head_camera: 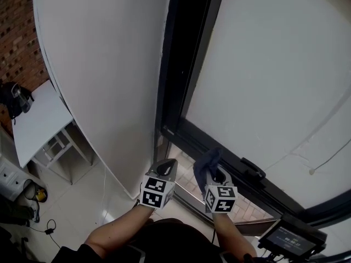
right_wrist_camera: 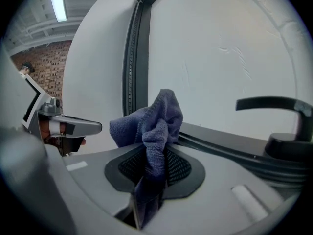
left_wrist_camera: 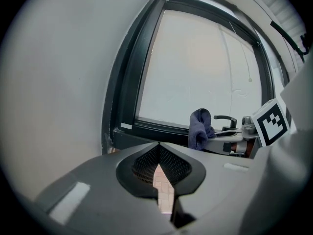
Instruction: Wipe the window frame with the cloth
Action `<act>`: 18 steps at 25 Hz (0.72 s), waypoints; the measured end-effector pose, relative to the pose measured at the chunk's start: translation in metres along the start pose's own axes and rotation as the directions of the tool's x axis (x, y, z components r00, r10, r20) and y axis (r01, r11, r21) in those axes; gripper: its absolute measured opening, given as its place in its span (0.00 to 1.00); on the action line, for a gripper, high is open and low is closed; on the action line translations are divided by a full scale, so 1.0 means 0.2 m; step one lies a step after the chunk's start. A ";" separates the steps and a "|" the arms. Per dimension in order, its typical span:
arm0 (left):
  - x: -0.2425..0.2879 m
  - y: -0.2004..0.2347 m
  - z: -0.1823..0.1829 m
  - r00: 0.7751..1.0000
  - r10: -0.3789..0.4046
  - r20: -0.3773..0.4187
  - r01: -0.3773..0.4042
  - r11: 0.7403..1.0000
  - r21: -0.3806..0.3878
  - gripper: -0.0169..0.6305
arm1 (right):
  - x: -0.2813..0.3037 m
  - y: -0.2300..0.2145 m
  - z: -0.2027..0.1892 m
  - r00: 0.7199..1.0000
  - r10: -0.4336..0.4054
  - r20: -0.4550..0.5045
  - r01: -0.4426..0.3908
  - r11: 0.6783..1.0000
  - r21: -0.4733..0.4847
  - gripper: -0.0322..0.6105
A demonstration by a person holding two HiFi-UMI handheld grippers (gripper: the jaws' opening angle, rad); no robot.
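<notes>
The right tool (right_wrist_camera: 155, 155) is pinching a blue cloth (right_wrist_camera: 155, 124). The cloth's lower end is caught between the jaws and the rest bunches up above them in loose folds. In the head view the cloth sits low against the bottom rail of the dark window frame (head_camera: 182, 64), near the corner where the rail meets the upright (whether it touches the rail I cannot tell). A black handle (right_wrist_camera: 274, 104) is on the rail to the right of the cloth, a little apart from it. Above the rail is a frosted white pane (head_camera: 263, 75).

The left tool (left_wrist_camera: 159, 148) is pressed together with nothing in it. Its tips meet, and a narrow slit lower down shows tiled floor (head_camera: 82, 196). It is held just left of the right tool, pointing toward the same lower corner, beside the white wall (head_camera: 104, 64) that runs along the frame's left side.

Well to the left, a white counter (head_camera: 38, 119) stands against a brick wall (head_camera: 19, 37), with a dark object on its far end. At the lower right edge of the head view is a small lit screen (head_camera: 290, 237).
</notes>
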State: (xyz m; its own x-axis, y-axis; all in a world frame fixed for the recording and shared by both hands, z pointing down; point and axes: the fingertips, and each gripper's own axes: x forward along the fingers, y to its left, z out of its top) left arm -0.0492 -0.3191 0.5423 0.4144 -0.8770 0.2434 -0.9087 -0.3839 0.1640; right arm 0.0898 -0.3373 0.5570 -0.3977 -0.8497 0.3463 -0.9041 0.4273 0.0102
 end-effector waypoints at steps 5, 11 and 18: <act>-0.02 0.12 0.02 1.000 0.026 0.012 -0.026 0.999 -0.021 0.02 | 0.09 0.07 0.04 1.000 0.015 -0.004 -0.015 1.000 0.012 0.19; -0.05 0.23 0.01 0.999 0.037 0.012 -0.036 0.999 -0.019 0.01 | 0.21 0.17 0.08 1.000 0.025 -0.008 -0.025 1.000 0.009 0.19; -0.08 0.30 0.05 0.999 0.018 0.039 -0.018 1.000 -0.002 0.01 | 0.35 0.26 0.11 0.999 0.031 -0.015 -0.031 1.000 0.008 0.19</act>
State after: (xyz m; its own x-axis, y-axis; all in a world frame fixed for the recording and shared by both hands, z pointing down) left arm -0.1111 -0.3318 0.5397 0.3958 -0.8942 0.2093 -0.9159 -0.3677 0.1613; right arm 0.0109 -0.3821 0.5614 -0.4227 -0.8314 0.3608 -0.8927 0.4506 -0.0076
